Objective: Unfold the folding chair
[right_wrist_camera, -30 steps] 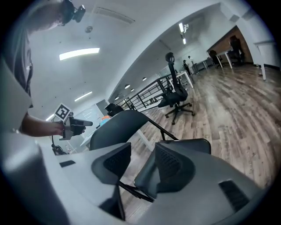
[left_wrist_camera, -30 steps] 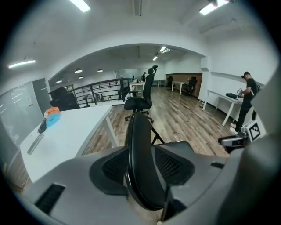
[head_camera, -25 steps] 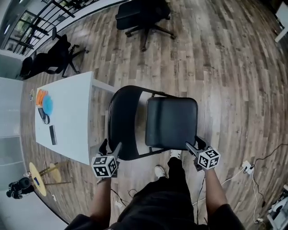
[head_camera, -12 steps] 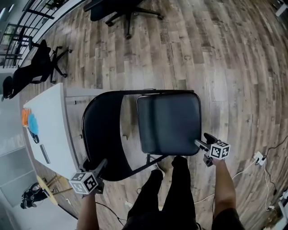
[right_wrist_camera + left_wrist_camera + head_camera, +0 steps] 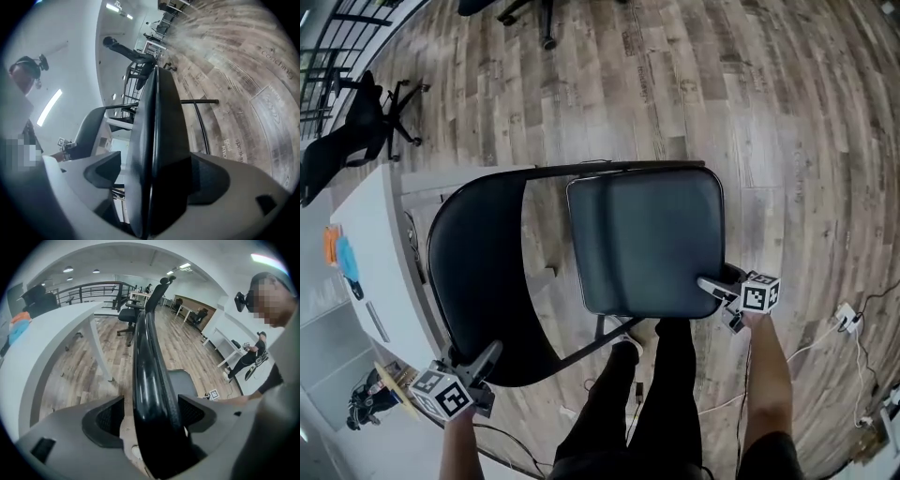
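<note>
Folding chair seat (image 5: 647,239): head view broad, right gripper view edge-on

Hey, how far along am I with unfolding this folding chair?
Done: the seat lies swung down, about flat, apart from the backrest, so the unfolding looks complete. In hand: the left gripper straddles the backrest's edge and the right gripper the seat's front corner, its jaws opening; neither seems to press. Left: draw both grippers clear.
</note>
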Available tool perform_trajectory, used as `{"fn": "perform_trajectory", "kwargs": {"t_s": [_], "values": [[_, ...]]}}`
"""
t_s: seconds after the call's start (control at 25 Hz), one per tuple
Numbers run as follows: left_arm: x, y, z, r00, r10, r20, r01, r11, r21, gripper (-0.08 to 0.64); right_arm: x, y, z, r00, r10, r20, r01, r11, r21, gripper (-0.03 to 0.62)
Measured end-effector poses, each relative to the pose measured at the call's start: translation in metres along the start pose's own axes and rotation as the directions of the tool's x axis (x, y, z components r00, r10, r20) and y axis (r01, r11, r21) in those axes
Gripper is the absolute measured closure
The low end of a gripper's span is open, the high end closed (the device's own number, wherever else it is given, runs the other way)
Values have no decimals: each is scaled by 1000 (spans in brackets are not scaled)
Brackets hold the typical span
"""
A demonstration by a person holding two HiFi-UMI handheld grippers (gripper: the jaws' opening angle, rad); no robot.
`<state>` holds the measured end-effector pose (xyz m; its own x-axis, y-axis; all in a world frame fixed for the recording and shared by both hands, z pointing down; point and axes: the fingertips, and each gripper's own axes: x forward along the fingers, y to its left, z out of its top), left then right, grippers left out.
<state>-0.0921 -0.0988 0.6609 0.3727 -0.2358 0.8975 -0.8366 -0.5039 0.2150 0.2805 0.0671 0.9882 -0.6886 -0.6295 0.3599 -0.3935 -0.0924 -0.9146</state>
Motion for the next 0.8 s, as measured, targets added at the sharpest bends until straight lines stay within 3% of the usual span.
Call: {"fn": "perform_trajectory", "kwargs": {"t_s": [0.24,0.44,0.68,0.8], "values": [[1,-6,-1,999,-40,12,40,999,-12,214,-1,-2,0,1000,-15,-19,16,1000,15,181],[-1,-3,-7,1000,-15,-10,16,999,38,322,-1,7,-1,999,-25,-27,26,999,19,181],[-22,13,2,998,-52,32,53,999,-6,340,6,47,0,999,26,-26,-25,999,37,181],[-40,2,11,993,-111,47,111,994,-8,382,7,78,3,998,57,-28,-56,997,50,183]]}}
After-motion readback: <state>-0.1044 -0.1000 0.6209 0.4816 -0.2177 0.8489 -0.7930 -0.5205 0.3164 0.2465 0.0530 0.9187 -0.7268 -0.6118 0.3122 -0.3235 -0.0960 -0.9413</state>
